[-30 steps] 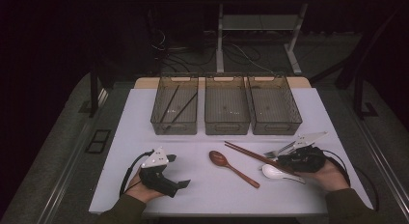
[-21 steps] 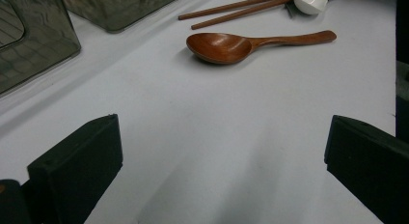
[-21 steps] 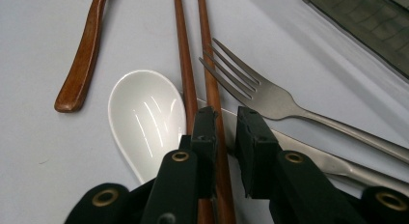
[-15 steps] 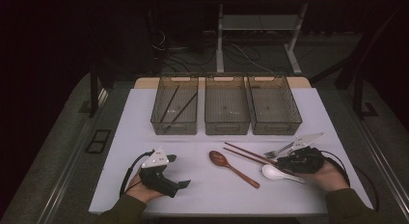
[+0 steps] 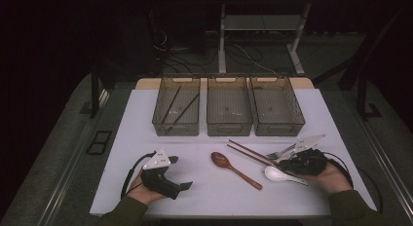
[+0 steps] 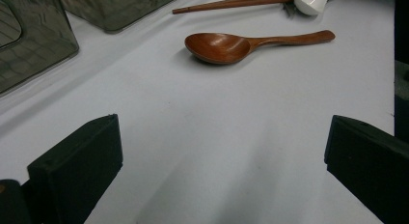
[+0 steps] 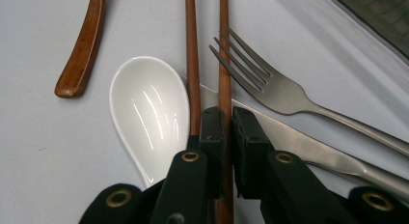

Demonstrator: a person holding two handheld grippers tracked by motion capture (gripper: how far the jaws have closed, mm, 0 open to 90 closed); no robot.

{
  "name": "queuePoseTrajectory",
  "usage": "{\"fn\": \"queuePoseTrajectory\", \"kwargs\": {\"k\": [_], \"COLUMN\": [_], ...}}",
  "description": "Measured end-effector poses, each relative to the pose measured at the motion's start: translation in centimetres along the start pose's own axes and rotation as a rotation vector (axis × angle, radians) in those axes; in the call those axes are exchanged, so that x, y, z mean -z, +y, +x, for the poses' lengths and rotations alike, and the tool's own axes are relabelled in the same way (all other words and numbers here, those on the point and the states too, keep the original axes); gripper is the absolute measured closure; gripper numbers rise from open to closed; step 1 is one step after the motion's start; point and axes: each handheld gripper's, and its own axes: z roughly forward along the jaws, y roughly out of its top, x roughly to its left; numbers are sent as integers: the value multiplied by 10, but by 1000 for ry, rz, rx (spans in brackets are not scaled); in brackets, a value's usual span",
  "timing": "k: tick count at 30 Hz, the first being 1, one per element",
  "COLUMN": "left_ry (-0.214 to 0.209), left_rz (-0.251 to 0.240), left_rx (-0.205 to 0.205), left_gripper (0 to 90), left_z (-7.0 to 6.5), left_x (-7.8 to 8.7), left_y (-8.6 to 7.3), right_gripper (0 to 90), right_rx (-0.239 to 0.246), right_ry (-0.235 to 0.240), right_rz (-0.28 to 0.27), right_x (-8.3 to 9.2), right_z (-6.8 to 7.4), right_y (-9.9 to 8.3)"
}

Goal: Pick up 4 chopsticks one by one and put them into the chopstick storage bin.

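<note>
My right gripper has just been closing and its jaws now pinch one wooden chopstick of a pair lying on the white table. The second chopstick runs just outside the left jaw. In the high view this gripper sits at the front right, over the chopsticks. A white ceramic spoon, a metal fork and a knife lie right beside the jaws. My left gripper rests open at the front left, nothing between its jaws. A brown wooden spoon lies ahead of it.
Three clear grey bins stand in a row at the back: the left one holds dark chopsticks, the middle and right ones look bare. The table's front edge runs just below both hands.
</note>
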Motion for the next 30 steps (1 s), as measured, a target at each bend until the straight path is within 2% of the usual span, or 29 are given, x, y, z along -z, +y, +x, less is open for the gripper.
{"fn": "queuePoseTrajectory", "kwargs": {"k": [5, 20, 30], "left_ry": [-2, -3, -3], "left_rz": [0, -5, -3], "left_rx": [-2, 2, 1], "left_gripper": [0, 0, 0], "left_z": [0, 0, 0], "left_x": [0, 0, 0], "left_y": [0, 0, 0], "right_gripper": [840, 841, 841], "right_rx": [22, 44, 26], "right_ry": [-2, 12, 20], "right_rz": [-8, -51, -106], "right_x": [2, 11, 20], "right_z": [3, 10, 12], "right_y": [2, 7, 9]}}
